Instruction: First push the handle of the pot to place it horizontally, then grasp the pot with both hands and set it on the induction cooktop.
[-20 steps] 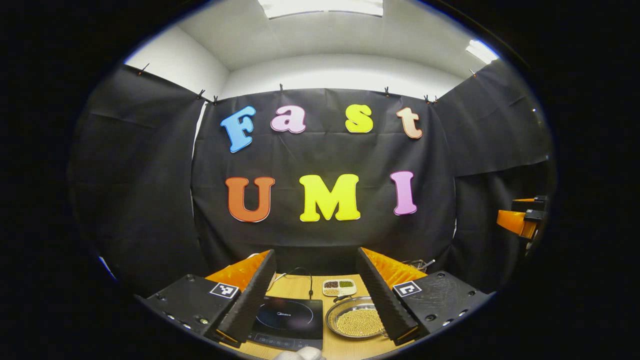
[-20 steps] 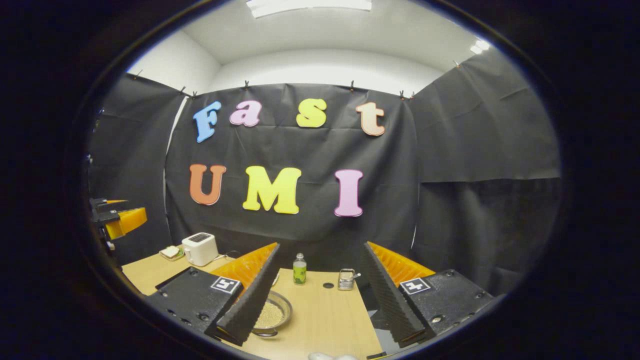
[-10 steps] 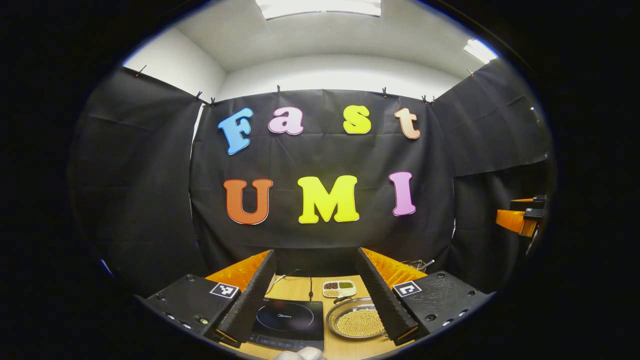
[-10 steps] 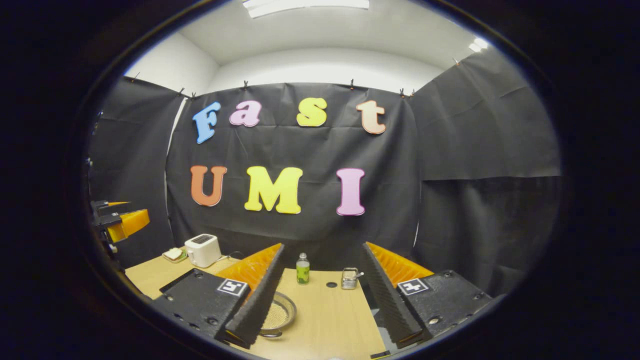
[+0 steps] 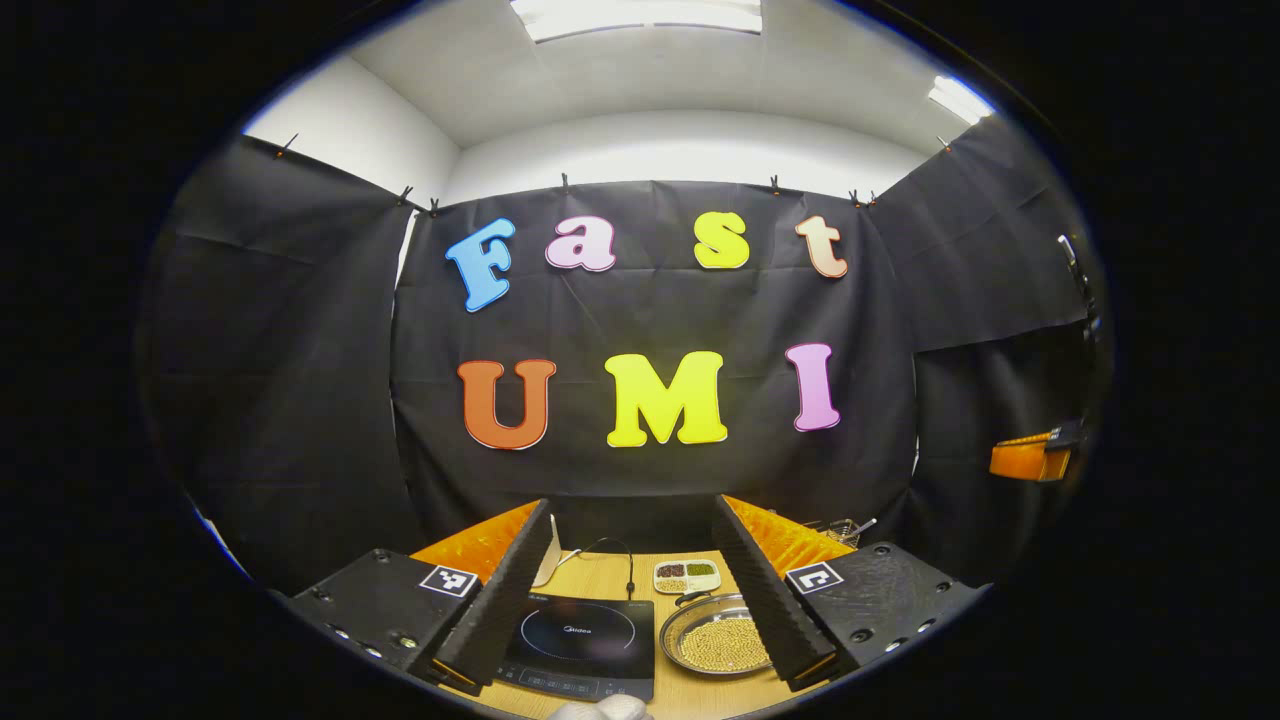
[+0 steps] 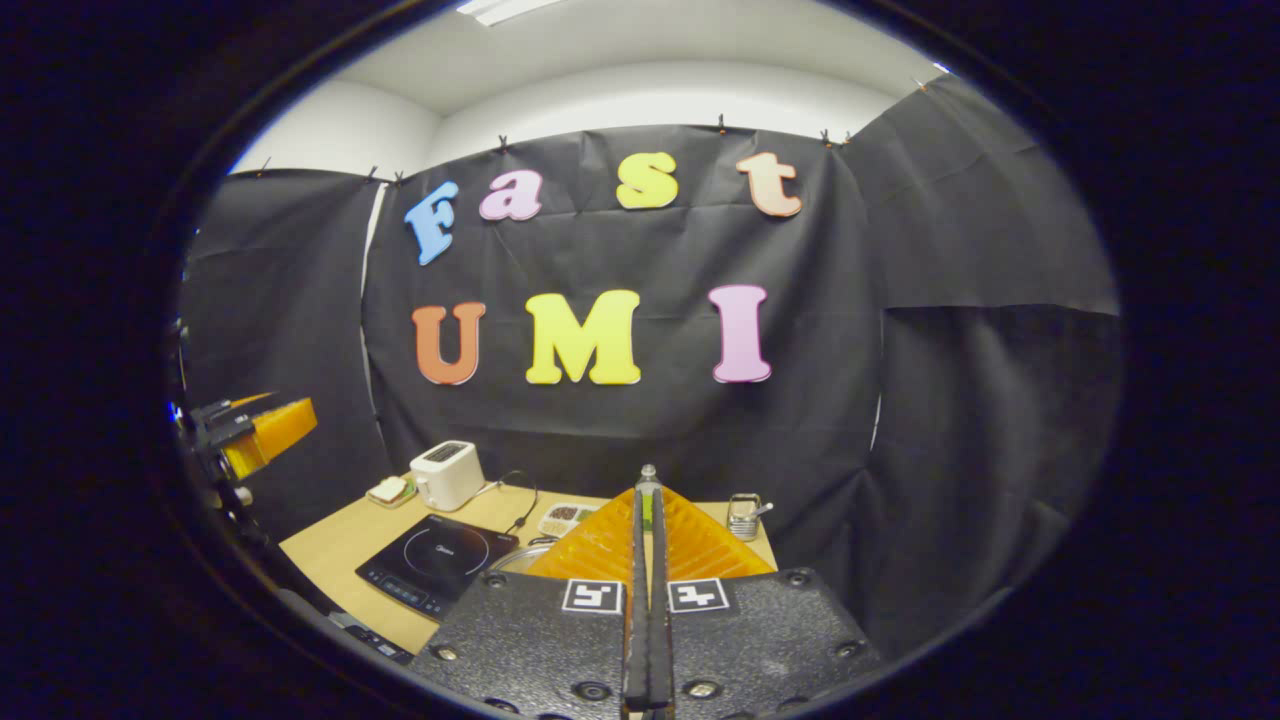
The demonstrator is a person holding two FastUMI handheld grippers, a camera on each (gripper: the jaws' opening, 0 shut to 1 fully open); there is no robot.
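**Grippers raised above the table, pot beside the cooktop**

Grippers hang high over a wooden table (image 5: 610, 575) in a black-draped booth, and we see them in two states. In the left gripper view, the left gripper (image 5: 632, 585) has its two fingers spread wide apart with nothing between them. Through the gap we look down on the black induction cooktop (image 5: 585, 640), its cord running back toward the booth's wall. Just to the right of the cooktop sits the pot (image 5: 718, 647), a shallow round metal pan filled with small pale yellow grains; its near right edge is hidden behind the gripper's right finger, and a small dark handle shows at its far rim. Behind the pot lies a little divided dish (image 5: 686, 576) with dark, green and tan fillings. A wire basket (image 5: 835, 528) peeks out at the far right of the table.

In the right gripper view, the right gripper (image 6: 648, 590) has its fingers pressed flat together, clasping nothing. Left of them we see the cooktop (image 6: 440, 562) again, and a sliver of the pot's rim (image 6: 515, 560) at the fingers' left edge. A white toaster (image 6: 447, 475) stands at the back of the table with a small plate of food (image 6: 388, 490) beside it, and a metal holder (image 6: 742, 515) sits to the right. The left gripper (image 6: 255, 435) shows at the far left of this view, well above the table.
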